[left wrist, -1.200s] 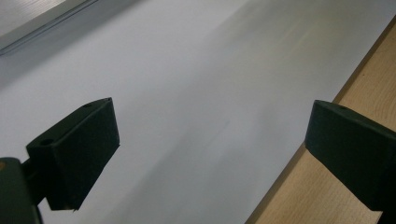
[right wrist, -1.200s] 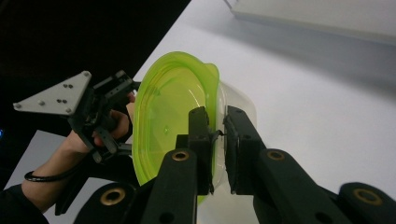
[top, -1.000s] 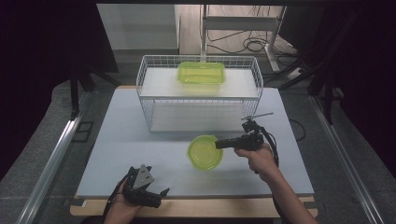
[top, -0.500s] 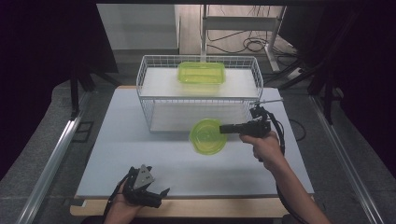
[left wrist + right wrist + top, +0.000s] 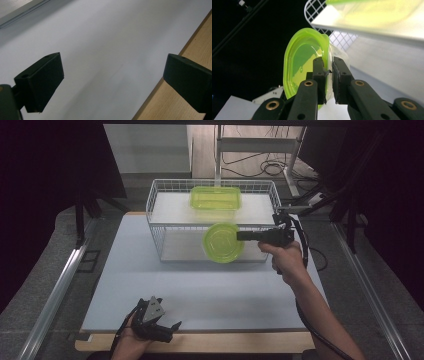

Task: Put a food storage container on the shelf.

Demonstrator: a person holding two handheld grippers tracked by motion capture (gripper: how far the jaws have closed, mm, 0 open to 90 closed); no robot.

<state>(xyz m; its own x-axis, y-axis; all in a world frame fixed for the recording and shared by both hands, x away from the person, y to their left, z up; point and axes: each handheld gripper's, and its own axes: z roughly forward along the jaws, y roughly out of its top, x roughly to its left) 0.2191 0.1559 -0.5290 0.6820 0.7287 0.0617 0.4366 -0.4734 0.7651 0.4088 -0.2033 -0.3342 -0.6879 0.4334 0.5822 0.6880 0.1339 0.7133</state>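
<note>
Now that the round green container (image 5: 223, 243) has been lifted off the tabletop (image 5: 200, 290), it is held pinched by its rim in the right gripper (image 5: 240, 236) before the wire basket (image 5: 157, 227), apparently for placing. The left gripper (image 5: 167, 331) is rested near, spread and empty.

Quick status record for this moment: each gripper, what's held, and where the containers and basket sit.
right gripper: shut on the rim of the round green container, held in the air in front of the wire basket
left gripper: open, nothing between its jaws, low at the near edge of the table
rectangular green container: inside the wire basket, on its white shelf, toward the back
wire basket: stands at the far side of the table
</note>
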